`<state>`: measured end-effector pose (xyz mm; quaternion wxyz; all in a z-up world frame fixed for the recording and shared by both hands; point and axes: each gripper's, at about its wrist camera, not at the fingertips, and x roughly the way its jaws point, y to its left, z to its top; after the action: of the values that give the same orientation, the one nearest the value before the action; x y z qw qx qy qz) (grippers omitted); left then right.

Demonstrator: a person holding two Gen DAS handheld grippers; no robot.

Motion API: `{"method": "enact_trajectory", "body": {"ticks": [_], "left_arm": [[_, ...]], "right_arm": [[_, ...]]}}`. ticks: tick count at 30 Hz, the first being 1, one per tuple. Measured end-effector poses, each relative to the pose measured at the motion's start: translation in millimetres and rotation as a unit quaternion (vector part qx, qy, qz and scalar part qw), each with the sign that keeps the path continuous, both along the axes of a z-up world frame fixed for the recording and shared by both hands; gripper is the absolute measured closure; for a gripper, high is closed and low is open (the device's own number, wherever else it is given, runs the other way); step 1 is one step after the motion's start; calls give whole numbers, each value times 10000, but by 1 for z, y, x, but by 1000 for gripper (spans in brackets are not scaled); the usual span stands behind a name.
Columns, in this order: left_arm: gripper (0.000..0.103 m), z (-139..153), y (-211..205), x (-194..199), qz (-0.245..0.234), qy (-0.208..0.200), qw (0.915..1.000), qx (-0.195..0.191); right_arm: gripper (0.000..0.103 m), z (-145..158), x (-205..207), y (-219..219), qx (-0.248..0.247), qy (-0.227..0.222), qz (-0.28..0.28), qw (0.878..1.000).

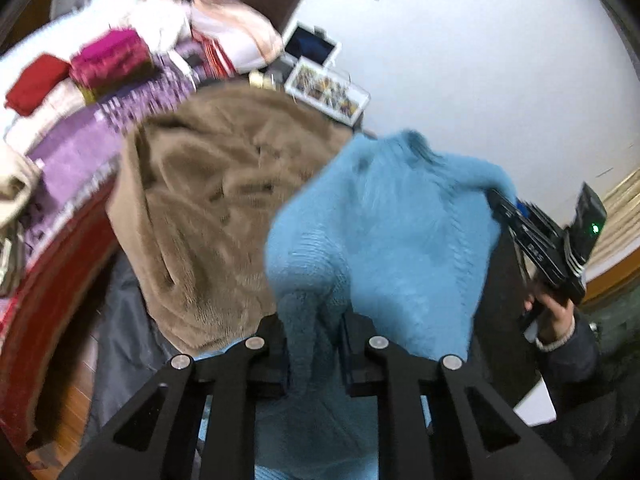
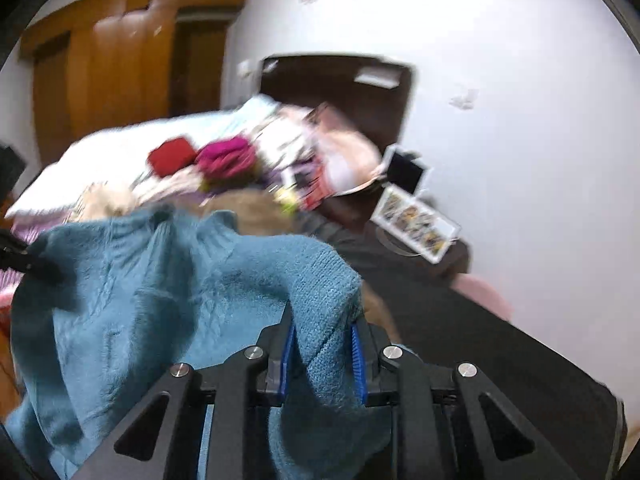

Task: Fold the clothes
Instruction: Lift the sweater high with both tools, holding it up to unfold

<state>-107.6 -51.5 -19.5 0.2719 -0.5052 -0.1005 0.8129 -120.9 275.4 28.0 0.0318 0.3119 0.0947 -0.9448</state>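
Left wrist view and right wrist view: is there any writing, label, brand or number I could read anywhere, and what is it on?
None can be read for certain.
White marks on the right gripper body: too blurred; perhaps characters, not legible.
Printed clear box by the wall: colourful pattern, no readable words.
Patterned purple cloth: blurred pattern only.
White plates on the wall: no text visible.
Blue sweater: no label showing.

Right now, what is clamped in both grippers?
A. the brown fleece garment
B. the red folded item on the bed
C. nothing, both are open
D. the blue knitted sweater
D: the left gripper pinches a bunched fold of the blue knitted sweater, and the right gripper is closed on another edge of it, while the brown fleece garment lies behind, ungripped.
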Motion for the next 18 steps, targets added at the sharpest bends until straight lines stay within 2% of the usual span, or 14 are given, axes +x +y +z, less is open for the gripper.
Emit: {"method": "enact_trajectory", "body": {"ticks": [4, 8, 10, 12, 14, 18], "left_arm": [[84, 36, 13, 17, 221, 472, 9986, 133], [84, 75, 30, 50, 291, 1111, 9932, -177], [85, 99, 46, 69, 310, 1608, 9858, -367], [85, 122, 57, 87, 342, 1954, 9795, -347], [85, 141, 65, 101, 398, 2216, 9740, -254], [85, 193, 86, 136, 535, 2867, 9565, 94]], "right_arm": [[79, 23, 27, 22, -169, 347, -307, 9988], [79, 42, 64, 40, -219, 645, -439, 9967], [79, 53, 83, 50, -240, 849, -543, 9946], [79, 65, 103, 64, -300, 1071, -687, 9914], [79, 77, 121, 76, -353, 1298, -844, 9873], [79, 107, 159, 98, -397, 1837, -1126, 9757]]}}
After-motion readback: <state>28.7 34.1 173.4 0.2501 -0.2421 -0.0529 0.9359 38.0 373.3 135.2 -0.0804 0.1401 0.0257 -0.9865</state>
